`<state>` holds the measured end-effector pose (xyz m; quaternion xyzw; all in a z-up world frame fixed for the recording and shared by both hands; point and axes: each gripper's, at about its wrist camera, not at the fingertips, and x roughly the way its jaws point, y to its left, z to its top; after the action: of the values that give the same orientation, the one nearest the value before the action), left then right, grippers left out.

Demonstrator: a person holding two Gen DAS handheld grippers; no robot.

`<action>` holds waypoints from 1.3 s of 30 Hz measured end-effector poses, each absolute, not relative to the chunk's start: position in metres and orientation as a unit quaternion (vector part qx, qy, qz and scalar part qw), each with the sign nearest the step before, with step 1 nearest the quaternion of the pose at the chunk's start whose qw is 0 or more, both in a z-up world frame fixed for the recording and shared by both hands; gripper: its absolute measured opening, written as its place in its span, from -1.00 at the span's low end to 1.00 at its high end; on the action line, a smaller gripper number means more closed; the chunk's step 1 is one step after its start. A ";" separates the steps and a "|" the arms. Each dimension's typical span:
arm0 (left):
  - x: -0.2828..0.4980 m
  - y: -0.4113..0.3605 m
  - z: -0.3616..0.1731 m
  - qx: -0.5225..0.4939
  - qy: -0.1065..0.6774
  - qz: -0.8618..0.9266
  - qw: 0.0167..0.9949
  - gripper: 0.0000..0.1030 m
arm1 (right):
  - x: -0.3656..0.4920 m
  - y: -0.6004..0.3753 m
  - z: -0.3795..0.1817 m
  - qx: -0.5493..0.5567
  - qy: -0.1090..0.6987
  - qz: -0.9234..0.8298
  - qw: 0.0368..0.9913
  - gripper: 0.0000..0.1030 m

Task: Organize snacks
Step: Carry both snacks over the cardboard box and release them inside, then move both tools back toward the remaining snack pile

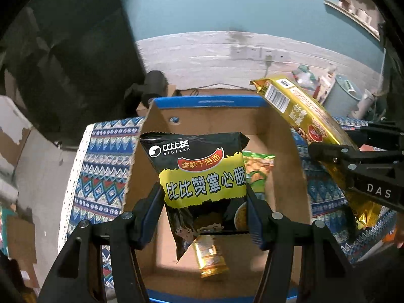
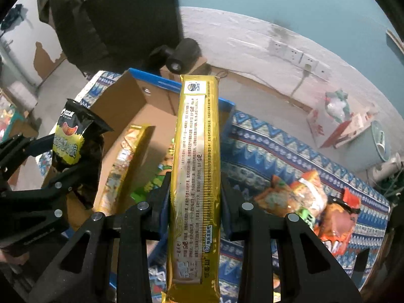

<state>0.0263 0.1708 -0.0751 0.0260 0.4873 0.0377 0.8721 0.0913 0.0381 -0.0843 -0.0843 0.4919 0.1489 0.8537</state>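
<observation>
While snacks are sorted, the left tongs [image 1: 204,202] clench a black-and-yellow crinkly noodle-snack packet [image 1: 202,174] over the open brown cardboard box with blue rim [image 1: 209,101], seemingly for dropping in. The right tongs [image 2: 194,202], just right, grasp a long gold foil biscuit pack [image 2: 195,166]. Inside lie a gold pack [image 1: 210,260] and a green packet [image 1: 257,174]; orange packets [image 2: 328,207] wait on the patterned counter [image 2: 265,151], far right.

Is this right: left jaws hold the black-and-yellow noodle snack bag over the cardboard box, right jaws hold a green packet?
One error: the right gripper holds a long gold packet, not a green one, as the right wrist view shows. The left gripper does hold the black-and-yellow noodle snack bag over the cardboard box.
</observation>
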 end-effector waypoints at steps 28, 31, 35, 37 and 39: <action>0.030 0.213 -0.098 0.040 0.523 0.116 0.843 0.55 | 0.111 0.097 -0.113 -0.083 0.521 0.185 0.829 -0.39; 0.030 0.215 -0.098 0.038 0.523 0.118 0.843 0.55 | 0.113 0.096 -0.116 -0.079 0.526 0.186 0.826 -0.39; 0.030 0.214 -0.097 0.032 0.526 0.114 0.842 0.55 | 0.113 0.096 -0.116 -0.076 0.528 0.189 0.825 -0.38; 0.031 0.213 -0.096 0.033 0.525 0.112 0.843 0.56 | 0.111 0.094 -0.113 -0.074 0.523 0.191 0.828 -0.38; 0.031 0.210 -0.094 0.034 0.523 0.110 0.844 0.56 | 0.111 0.092 -0.109 -0.068 0.520 0.195 0.829 -0.36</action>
<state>0.0305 0.2100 -0.0945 0.0337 0.5231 0.1096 0.8445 0.1109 0.0918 -0.1093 -0.0679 0.5203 0.1952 0.8286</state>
